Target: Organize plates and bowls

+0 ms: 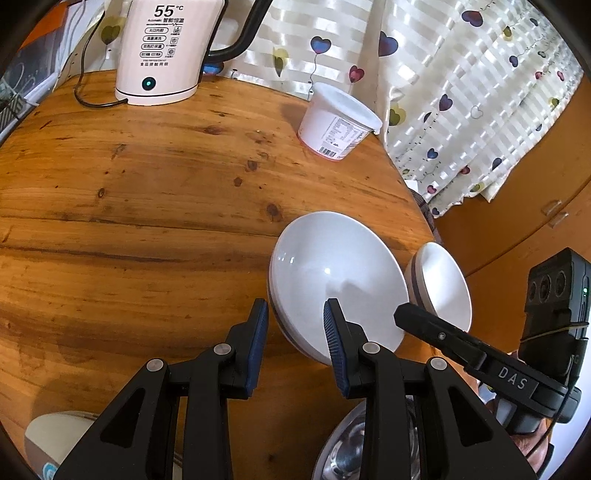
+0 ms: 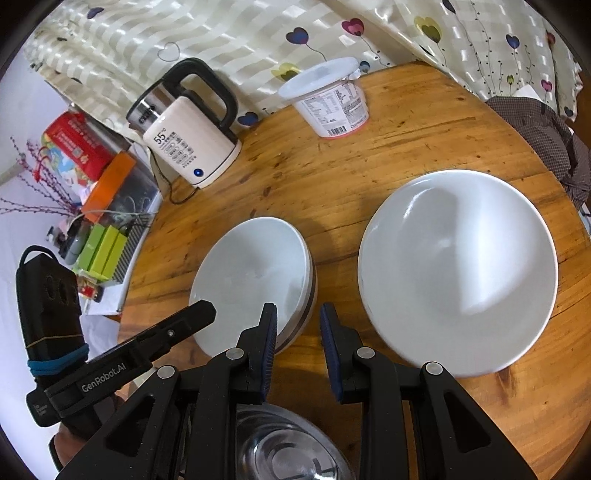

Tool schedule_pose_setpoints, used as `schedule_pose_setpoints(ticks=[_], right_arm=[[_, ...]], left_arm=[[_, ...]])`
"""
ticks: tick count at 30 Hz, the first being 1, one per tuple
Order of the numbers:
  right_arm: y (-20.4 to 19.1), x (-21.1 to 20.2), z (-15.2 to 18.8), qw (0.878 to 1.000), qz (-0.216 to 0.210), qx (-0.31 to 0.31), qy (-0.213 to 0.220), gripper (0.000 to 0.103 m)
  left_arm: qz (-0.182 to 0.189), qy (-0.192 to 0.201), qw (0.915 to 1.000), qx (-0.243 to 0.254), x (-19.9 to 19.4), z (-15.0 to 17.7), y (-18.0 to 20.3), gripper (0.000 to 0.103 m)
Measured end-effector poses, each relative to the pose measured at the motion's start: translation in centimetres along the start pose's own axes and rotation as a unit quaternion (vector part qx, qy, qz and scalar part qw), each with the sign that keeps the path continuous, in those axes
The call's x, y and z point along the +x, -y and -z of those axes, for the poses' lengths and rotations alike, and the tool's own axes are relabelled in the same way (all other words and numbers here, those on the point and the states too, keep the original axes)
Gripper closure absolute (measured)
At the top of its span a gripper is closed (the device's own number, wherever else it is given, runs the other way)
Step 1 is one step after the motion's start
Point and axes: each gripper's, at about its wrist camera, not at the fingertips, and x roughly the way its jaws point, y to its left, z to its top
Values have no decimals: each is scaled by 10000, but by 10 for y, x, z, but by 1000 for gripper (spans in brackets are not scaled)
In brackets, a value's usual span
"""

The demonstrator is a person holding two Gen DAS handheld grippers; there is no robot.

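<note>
Round wooden table (image 2: 424, 122): three white dishes, one steel bowl, two grippers.

Largest white bowl (image 2: 458, 269) upright, mouth up, right side; stacked pair of white bowls (image 2: 255, 273) just left; one steel bowl (image 2: 291, 446) at near edge. One kettle (image 2: 188, 147), one lidded tub (image 2: 327, 101) behind. Left gripper (image 1: 295, 314) spread astride the pair's rim; right gripper (image 2: 298, 317) spread, empty.

Round wooden table (image 2: 406, 155) before heart-patterned curtain (image 2: 221, 33).

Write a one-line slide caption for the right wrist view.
Open right gripper hovers between two white bowls on a round wooden table, kettle behind.
</note>
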Motion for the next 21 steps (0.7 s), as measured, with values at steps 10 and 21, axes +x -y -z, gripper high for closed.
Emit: schedule_pose_setpoints(ticks=[10, 21], right_arm=[[-5, 2, 2, 9999, 21, -126, 25, 84], [-14, -2, 5, 9997, -4, -235, 36, 84]], left_arm=[[-46, 85, 9999, 122, -1, 1, 3, 71], [-75, 162, 9998, 122, -10, 5, 1, 71]])
